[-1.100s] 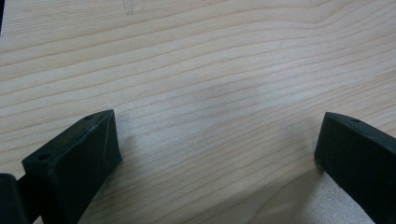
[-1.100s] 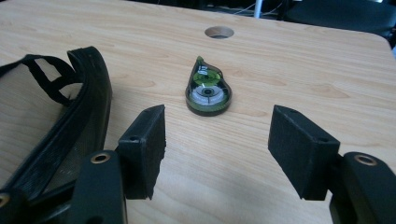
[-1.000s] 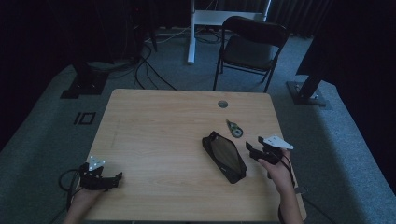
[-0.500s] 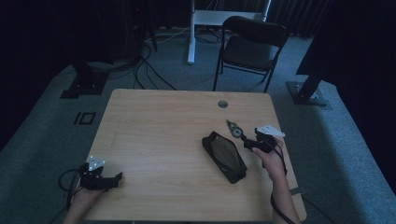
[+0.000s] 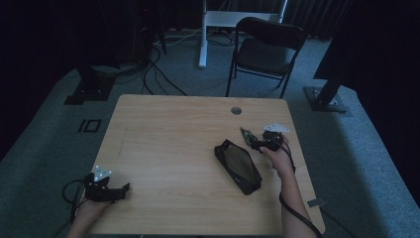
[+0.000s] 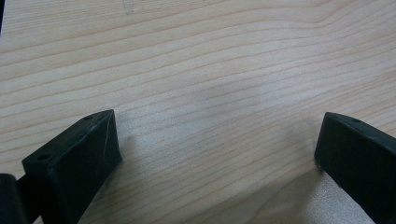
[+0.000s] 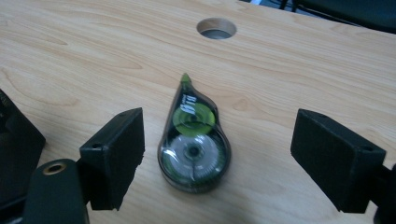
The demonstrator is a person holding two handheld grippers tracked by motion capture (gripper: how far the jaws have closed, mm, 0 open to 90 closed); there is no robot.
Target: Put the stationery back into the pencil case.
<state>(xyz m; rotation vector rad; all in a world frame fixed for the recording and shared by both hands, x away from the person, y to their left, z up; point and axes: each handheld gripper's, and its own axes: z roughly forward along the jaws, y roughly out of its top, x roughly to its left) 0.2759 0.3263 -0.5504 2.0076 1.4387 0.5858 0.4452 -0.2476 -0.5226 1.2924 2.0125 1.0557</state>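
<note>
R gripper [image 7: 217,154] jaws just opening, apart round correction tape [image 7: 194,140] beside black pouch [image 5: 237,166], contents hidden; L gripper [image 6: 217,154] apart on bare table [image 6: 210,60]

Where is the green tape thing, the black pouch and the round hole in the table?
Tape dispenser [image 7: 194,144], right gripper view, on its clear round body.
Pouch [image 5: 238,166], high view, on the middle of its flat top.
Hole [image 7: 216,27], right gripper view, on its grey inside.
</note>
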